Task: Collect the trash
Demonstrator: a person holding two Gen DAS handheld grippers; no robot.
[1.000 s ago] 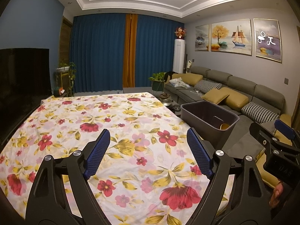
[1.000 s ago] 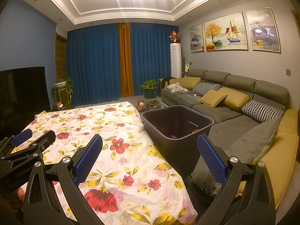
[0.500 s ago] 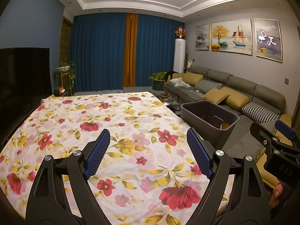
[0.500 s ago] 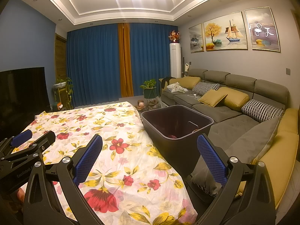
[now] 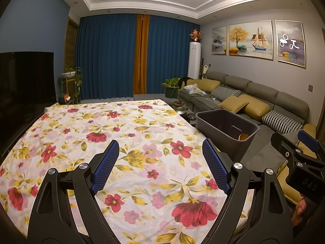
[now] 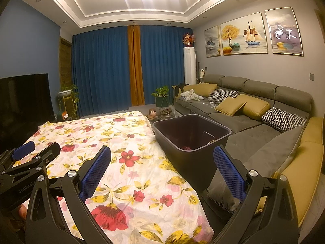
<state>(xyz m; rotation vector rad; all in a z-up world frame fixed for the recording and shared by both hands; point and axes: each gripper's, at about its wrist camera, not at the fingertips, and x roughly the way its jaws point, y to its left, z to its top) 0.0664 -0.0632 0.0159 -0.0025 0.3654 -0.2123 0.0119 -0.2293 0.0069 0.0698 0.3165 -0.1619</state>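
Trash was nowhere on the floral cloth; what showed lay in the bin just off the table's right edge: a gold, round piece and something reddish, too hidden to judge their axis or heading. They looked light, best pinched at an edge. Left gripper and right gripper hung above the table, jaws spread wide, holding nothing.

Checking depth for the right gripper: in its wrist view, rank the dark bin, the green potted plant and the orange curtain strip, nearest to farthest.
From the right gripper:
1. Dark bin, just ahead, right of the floral cloth.
2. Green potted plant, beyond the bin, by the sofa's far end.
3. Orange curtain strip, on the back wall.
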